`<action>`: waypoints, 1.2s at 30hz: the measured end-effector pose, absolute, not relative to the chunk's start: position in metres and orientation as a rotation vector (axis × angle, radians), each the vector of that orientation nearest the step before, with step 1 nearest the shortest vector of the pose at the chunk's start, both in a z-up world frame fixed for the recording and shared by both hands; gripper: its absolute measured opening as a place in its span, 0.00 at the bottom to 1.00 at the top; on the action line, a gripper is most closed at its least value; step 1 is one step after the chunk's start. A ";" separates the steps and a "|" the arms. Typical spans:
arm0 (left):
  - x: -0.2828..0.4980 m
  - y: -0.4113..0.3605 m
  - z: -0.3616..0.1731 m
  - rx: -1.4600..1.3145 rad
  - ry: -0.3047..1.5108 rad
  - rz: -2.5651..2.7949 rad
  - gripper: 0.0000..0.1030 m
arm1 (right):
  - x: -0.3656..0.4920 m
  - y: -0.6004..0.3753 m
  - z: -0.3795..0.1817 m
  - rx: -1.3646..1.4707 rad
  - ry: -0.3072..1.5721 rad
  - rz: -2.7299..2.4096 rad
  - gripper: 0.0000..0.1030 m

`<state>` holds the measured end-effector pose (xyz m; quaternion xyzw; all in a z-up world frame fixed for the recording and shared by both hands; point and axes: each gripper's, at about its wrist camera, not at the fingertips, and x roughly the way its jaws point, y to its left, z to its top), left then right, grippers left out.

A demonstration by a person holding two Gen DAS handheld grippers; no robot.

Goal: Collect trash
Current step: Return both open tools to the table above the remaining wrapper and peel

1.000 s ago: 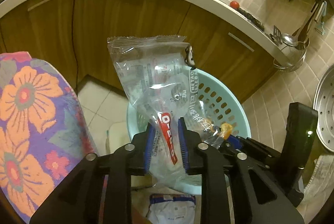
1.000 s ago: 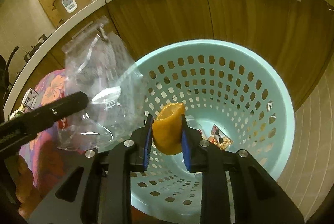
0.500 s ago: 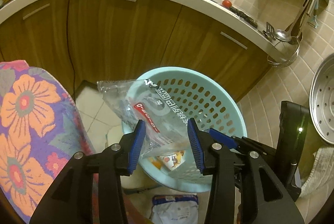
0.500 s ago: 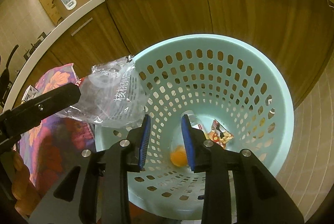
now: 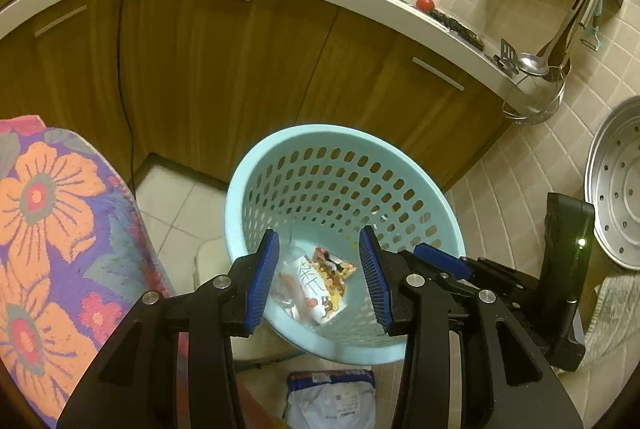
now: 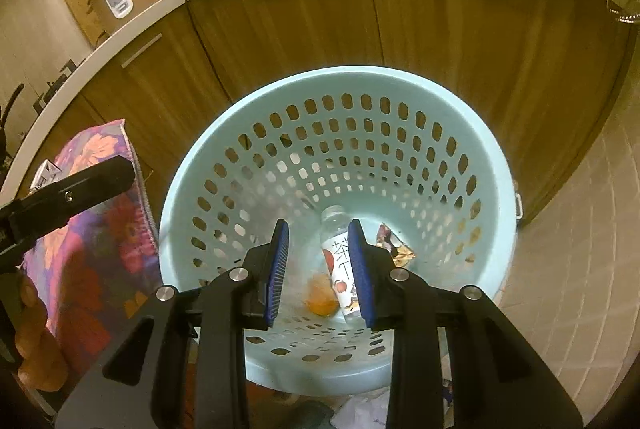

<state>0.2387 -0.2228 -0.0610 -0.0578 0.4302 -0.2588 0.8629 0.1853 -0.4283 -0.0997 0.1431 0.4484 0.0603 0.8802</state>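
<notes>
Teal basket [image 6: 496, 165] holds a bottle [image 6: 340, 261], orange peel [image 6: 320, 299], snack wrapper [image 5: 334, 269] and a clear bag, hard to make out. Left gripper [image 5: 319, 275] and right gripper [image 6: 319, 273] hover above it, fingers spread, both empty. One white packet [image 5: 332, 403] left on the floor just beside the basket; probably next.

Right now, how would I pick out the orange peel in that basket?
Find the pale blue perforated basket standing before the wooden cabinets. At its bottom, left of the clear labelled bottle, lies the orange peel: the only plain orange lump, with no print.
</notes>
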 end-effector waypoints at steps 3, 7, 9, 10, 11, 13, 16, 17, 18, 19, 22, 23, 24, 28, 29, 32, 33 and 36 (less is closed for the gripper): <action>0.232 -0.222 -0.056 -0.104 0.884 -0.539 0.39 | 0.186 -0.421 -0.099 0.291 0.924 0.150 0.27; 0.220 -0.214 -0.044 -0.079 0.854 -0.519 0.39 | 0.185 -0.409 -0.093 0.276 0.905 0.175 0.27; 0.212 -0.206 -0.035 -0.079 0.830 -0.509 0.39 | 0.183 -0.406 -0.089 0.270 0.895 0.186 0.27; 0.207 -0.198 -0.029 -0.083 0.816 -0.500 0.39 | 0.182 -0.402 -0.086 0.263 0.888 0.194 0.27; 0.203 -0.192 -0.025 -0.084 0.803 -0.492 0.39 | 0.180 -0.397 -0.081 0.250 0.879 0.202 0.27; 0.192 -0.177 -0.014 -0.088 0.771 -0.464 0.39 | 0.177 -0.387 -0.070 0.227 0.858 0.218 0.27; 0.176 -0.148 0.002 -0.120 0.730 -0.414 0.39 | 0.171 -0.364 -0.046 0.200 0.812 0.270 0.27; 0.170 -0.138 0.006 -0.131 0.717 -0.395 0.39 | 0.170 -0.356 -0.040 0.191 0.799 0.286 0.27; 0.165 -0.128 0.010 -0.139 0.706 -0.376 0.39 | 0.168 -0.349 -0.034 0.182 0.785 0.306 0.27; 0.157 -0.114 0.015 -0.146 0.690 -0.344 0.39 | 0.166 -0.339 -0.027 0.170 0.772 0.327 0.27; 0.140 -0.078 0.024 -0.171 0.659 -0.267 0.39 | 0.160 -0.303 -0.005 0.143 0.731 0.418 0.27; 0.135 -0.067 0.027 -0.178 0.651 -0.242 0.39 | 0.158 -0.292 0.000 0.134 0.723 0.445 0.27; 0.127 -0.051 0.031 -0.188 0.635 -0.207 0.40 | 0.156 -0.279 0.005 0.121 0.714 0.476 0.27; 0.101 0.004 0.045 -0.231 0.593 -0.094 0.51 | 0.149 -0.221 0.023 0.047 0.700 0.609 0.27; 0.093 0.020 0.048 -0.237 0.584 -0.055 0.53 | 0.147 -0.207 0.027 0.031 0.698 0.642 0.27; 0.072 0.058 0.051 -0.254 0.589 0.049 0.60 | 0.144 -0.169 0.033 0.005 0.699 0.730 0.31; 0.066 0.070 0.050 -0.261 0.595 0.082 0.61 | 0.145 -0.157 0.034 -0.008 0.695 0.747 0.40; 0.045 0.106 0.040 -0.290 0.623 0.198 0.64 | 0.145 -0.121 0.032 -0.062 0.673 0.787 0.50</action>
